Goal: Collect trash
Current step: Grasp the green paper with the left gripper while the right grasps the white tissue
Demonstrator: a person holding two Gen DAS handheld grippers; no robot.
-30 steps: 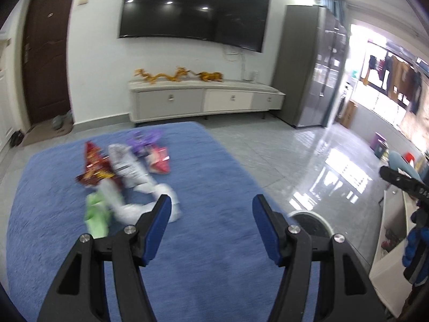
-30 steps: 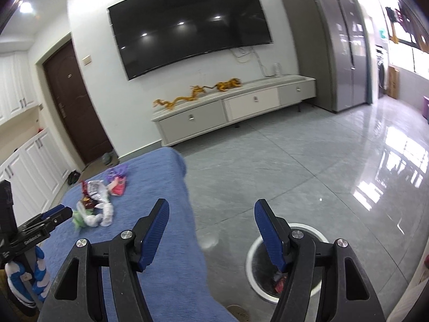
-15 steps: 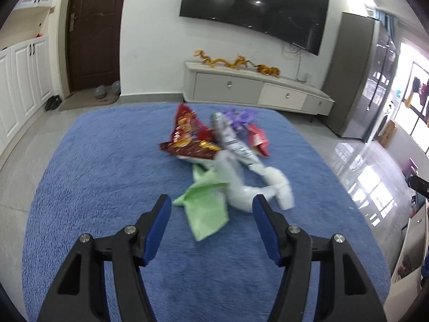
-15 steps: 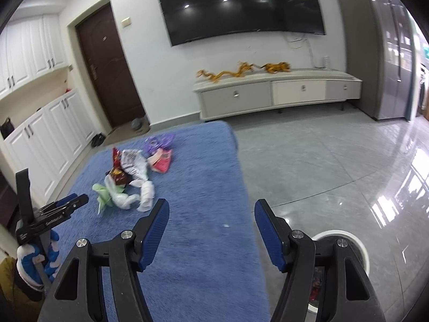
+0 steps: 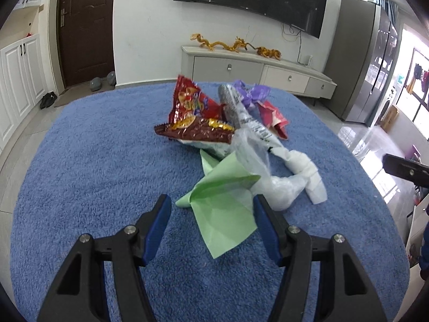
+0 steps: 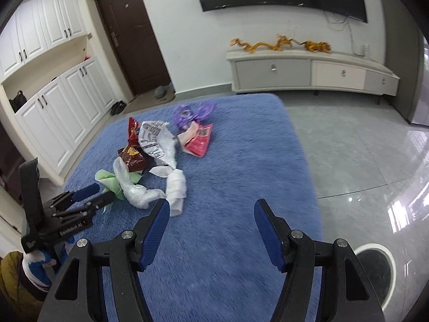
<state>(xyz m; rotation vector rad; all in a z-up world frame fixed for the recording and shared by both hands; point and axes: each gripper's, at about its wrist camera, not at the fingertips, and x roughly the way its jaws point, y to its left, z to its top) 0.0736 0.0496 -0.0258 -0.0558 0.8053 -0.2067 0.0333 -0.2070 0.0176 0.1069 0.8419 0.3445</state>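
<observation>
A pile of trash lies on the blue rug (image 5: 88, 166): a green paper sheet (image 5: 222, 206), a clear plastic bag (image 5: 281, 187), a white crumpled tissue (image 5: 305, 166), a red snack bag (image 5: 193, 110), a silver wrapper (image 5: 241, 112), a purple wrapper (image 5: 252, 94) and a pink packet (image 5: 272, 116). My left gripper (image 5: 211, 222) is open, its jaws on either side of the green sheet's near end. My right gripper (image 6: 211, 225) is open and empty over the rug, right of the pile (image 6: 161, 155). The left gripper (image 6: 91, 196) shows in the right wrist view.
A round white-rimmed bin (image 6: 375, 271) stands on the grey tile floor at the rug's right edge. A TV cabinet (image 6: 311, 72) lines the far wall under a TV. A brown door (image 6: 134, 35) and white cupboards (image 6: 53, 99) are on the left.
Both grippers have swung left from the bin and floor toward the trash pile. My left gripper has closed in on the green sheet. Both stay open.
</observation>
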